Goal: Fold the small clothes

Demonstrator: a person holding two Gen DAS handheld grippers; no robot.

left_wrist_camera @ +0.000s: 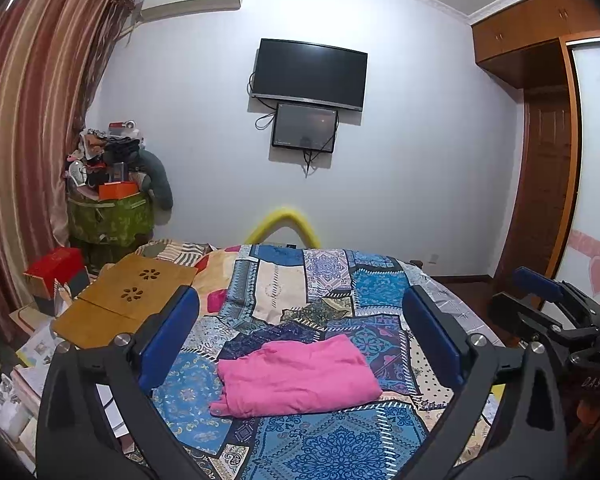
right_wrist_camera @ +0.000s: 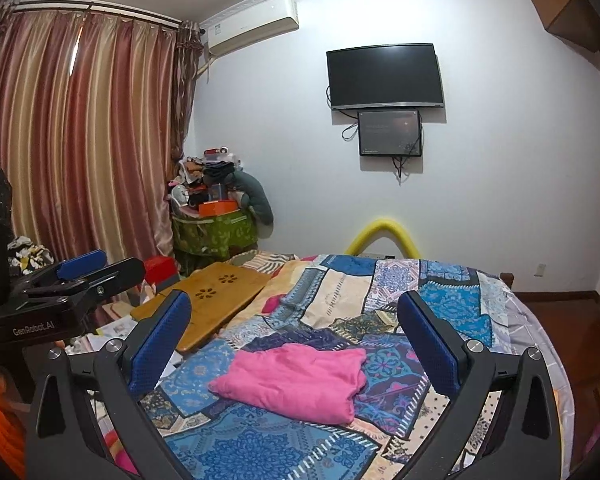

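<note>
The pink garment (left_wrist_camera: 298,376) is lying folded on the patchwork bedspread (left_wrist_camera: 328,444), just ahead of both claws; its long axis is running crosswise to them (left to right in both wrist views); the left gripper (left_wrist_camera: 300,340) and right gripper (right_wrist_camera: 296,344) are both gaping wide, holding nothing; neither seems clearly nearer, each framing the bundle between its blue pads (right_wrist_camera: 160,344).

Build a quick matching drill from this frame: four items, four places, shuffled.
Items:
1. folded pink cloth garment
2. flat bamboo lap tray
3. black wall-mounted television
4. yellow foam tube

Places:
A. above the small dark screen
B. beyond the bed's far end
C. on the patchwork bedspread, near side
D. left of the bedspread

Pairs: 1-C, 2-D, 3-A, 4-B
</note>
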